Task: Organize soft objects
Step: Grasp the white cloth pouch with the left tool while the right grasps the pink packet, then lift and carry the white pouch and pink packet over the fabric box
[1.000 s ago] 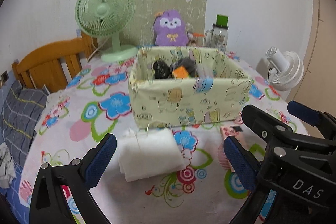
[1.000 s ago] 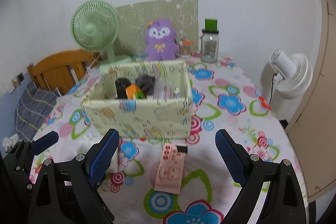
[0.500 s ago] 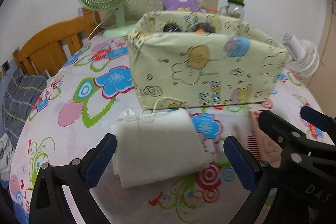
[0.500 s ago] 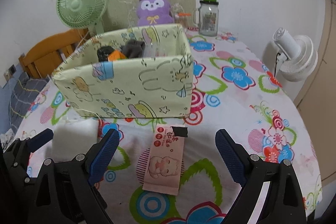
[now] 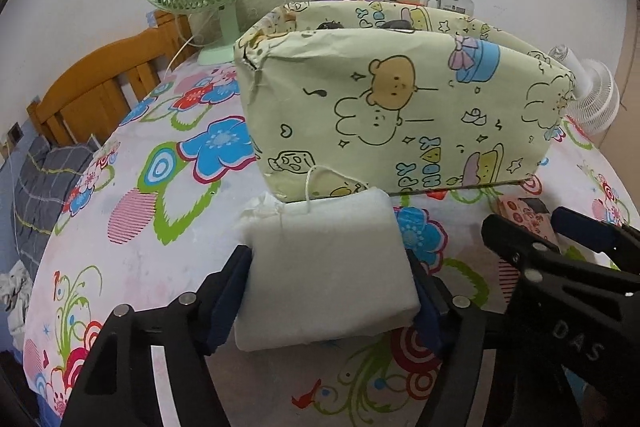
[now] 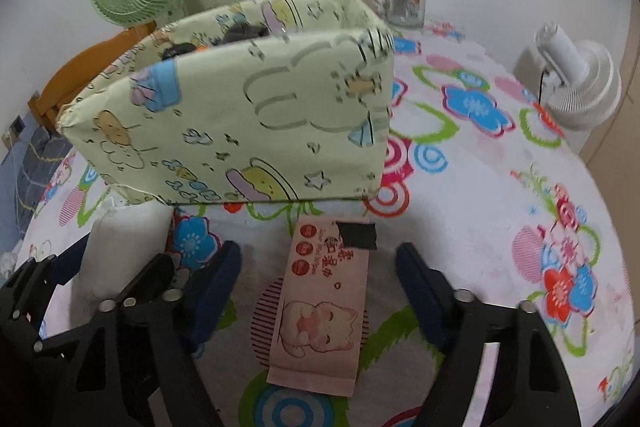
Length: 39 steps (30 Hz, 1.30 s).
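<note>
From my left wrist camera, the left gripper has its two blue pads against the sides of the white soft pad, one pad on each flank, so I read it as clamped on it, or very nearly so; how hard it squeezes I cannot tell. The white soft pad lies on the flowered bench, just in front of the yellow cartoon-print fabric box, its far edge touching or almost touching the box's front wall. A loose string curls up from its far end. I judge the step in hand to be the pick-up of this piece; next it calls for a lift high enough to clear the box's front wall, then a carry forward over the opening. Low in this view, the box's inside is nearly hidden: only slivers of dark things show above the rim.

From my right wrist camera, the right gripper stands wide apart, holding nothing, straddling the pink printed packet that lies flat on the bench just before the box. I take that packet as this side's likely target. A black patch sits at its top corner; what it is I cannot make out. The left gripper's body covers much of the white soft pad here, and the box's contents show only as dark and orange scraps
</note>
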Each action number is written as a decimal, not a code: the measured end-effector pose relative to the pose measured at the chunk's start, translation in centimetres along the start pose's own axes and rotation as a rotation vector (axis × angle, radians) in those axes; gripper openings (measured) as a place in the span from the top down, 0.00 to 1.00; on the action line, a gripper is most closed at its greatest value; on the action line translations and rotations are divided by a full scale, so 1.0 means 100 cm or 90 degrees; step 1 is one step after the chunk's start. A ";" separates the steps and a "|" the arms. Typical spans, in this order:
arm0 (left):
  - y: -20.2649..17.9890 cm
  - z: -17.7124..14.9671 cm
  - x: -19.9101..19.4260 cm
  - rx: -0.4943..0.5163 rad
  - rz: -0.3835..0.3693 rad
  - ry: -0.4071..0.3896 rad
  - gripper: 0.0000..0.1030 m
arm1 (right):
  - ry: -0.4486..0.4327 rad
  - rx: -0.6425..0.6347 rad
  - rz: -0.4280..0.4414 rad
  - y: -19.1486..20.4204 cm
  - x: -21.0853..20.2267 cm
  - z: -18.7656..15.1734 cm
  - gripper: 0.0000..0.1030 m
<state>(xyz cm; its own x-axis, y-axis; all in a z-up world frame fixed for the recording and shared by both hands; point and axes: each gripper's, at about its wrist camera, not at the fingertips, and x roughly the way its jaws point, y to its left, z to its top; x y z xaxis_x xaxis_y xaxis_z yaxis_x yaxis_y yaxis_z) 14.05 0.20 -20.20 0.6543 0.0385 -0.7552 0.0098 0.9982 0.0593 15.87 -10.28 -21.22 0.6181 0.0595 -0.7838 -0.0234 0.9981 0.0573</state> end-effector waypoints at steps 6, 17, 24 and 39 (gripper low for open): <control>-0.002 0.001 -0.004 0.002 -0.009 -0.007 0.38 | -0.003 -0.032 -0.042 0.009 -0.001 -0.005 0.60; -0.007 -0.003 -0.022 0.009 -0.042 -0.025 0.62 | -0.034 -0.035 -0.033 0.013 -0.027 -0.007 0.61; -0.013 -0.005 -0.046 0.014 -0.052 -0.053 0.64 | -0.069 -0.034 -0.028 0.014 -0.056 -0.005 0.61; -0.018 0.010 -0.114 0.017 -0.047 -0.137 0.64 | -0.145 -0.039 -0.009 0.016 -0.124 0.002 0.61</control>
<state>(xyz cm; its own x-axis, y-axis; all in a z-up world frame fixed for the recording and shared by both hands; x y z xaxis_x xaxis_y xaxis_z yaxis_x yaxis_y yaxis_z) 7.35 -2.08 -11.06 0.7975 -0.0485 -0.6013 0.0818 0.9963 0.0281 8.35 -9.39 -11.23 0.7794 0.0476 -0.6247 -0.0573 0.9983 0.0045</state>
